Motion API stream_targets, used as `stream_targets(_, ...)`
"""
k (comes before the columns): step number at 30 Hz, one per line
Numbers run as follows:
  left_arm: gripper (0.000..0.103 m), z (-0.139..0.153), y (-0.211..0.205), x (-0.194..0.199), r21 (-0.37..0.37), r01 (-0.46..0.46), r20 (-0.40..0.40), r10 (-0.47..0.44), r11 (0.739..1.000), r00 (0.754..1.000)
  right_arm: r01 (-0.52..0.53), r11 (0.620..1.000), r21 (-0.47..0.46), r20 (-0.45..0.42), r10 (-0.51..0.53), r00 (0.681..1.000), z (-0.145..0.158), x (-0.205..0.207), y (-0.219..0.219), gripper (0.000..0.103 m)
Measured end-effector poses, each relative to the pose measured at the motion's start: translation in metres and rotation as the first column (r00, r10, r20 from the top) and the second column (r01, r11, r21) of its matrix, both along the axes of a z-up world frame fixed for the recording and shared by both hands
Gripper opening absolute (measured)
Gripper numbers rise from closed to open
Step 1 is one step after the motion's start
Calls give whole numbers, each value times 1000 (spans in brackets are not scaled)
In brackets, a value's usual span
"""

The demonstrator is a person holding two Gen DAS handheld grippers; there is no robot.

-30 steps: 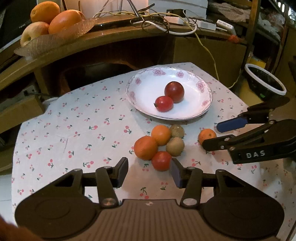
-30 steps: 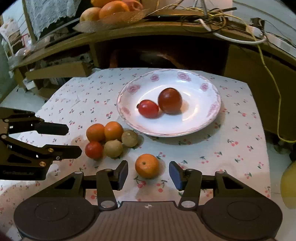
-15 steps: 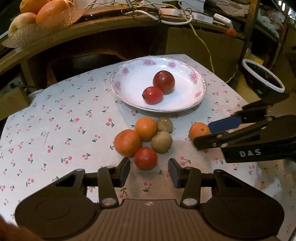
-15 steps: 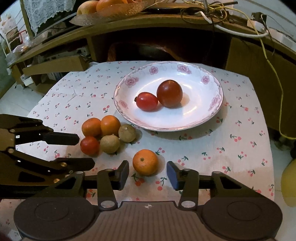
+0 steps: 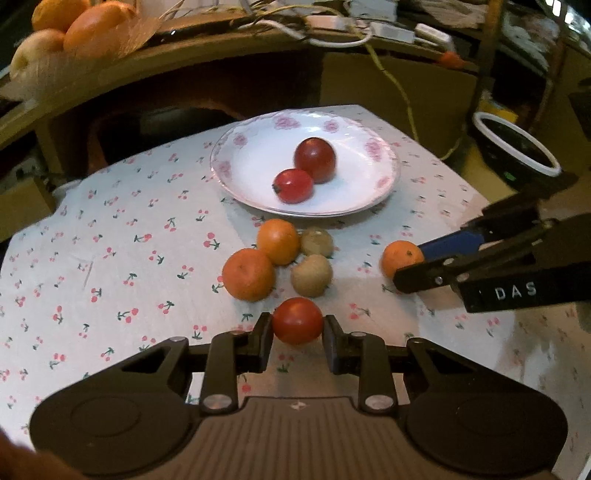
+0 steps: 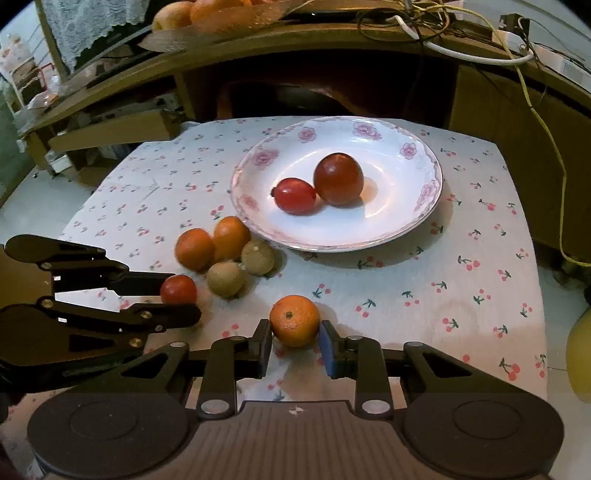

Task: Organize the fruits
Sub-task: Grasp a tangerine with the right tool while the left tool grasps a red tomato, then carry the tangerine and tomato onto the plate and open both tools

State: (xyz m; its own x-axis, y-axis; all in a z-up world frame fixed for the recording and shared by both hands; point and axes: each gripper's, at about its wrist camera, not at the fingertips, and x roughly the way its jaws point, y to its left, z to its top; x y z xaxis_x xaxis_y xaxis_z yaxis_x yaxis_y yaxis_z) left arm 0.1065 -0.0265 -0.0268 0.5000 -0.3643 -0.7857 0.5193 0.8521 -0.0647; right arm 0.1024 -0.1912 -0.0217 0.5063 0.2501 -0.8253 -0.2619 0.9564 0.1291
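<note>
A white flowered plate (image 5: 258, 155) (image 6: 399, 177) holds two red fruits (image 5: 314, 159) (image 6: 338, 179). In front of it lie two oranges (image 5: 248, 274) (image 6: 194, 248) and two brown kiwis (image 5: 311, 275) (image 6: 225, 278). My left gripper (image 5: 297, 334) (image 6: 181, 295) is open, its fingers on either side of a red tomato (image 5: 297, 320) (image 6: 178, 289) on the cloth. My right gripper (image 6: 295, 341) (image 5: 410, 264) is open, its fingers on either side of a lone orange (image 6: 294, 319) (image 5: 400, 256). Neither fruit is lifted.
The table has a cherry-print cloth (image 5: 129, 229). A wooden shelf behind carries a fruit bowl (image 5: 74, 33) and cables (image 6: 461, 48). A black bucket with a white rim (image 5: 517, 147) stands off the table's right. The table edge is close on the right (image 6: 539, 295).
Both grippers moved forward and their fingers narrowed. The tomato now sits between the left fingers and the lone orange between the right fingers.
</note>
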Motion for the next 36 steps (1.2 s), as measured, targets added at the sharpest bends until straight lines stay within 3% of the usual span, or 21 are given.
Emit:
stream_targets(9,35,-10,1,-6,41,43,-9,-43,998,999,-78,997,-20,-27,77,997,-4,-15,5,32)
stream_targets(15,41,-10,-1,-8,60,65,4,-66,996,998,-76,997,-23,-10,76,997,-3,-15,3,52)
stream_targets(26,47,-11,-2,-8,62,73,17,-74,995,997,-77,996,-34,2,77,997,-6,-13,4,54)
stream_targets(36,44,-10,-5,-8,62,65,17,-66,996,998,-73,997,-41,7,73,997,-6,-13,7,53)
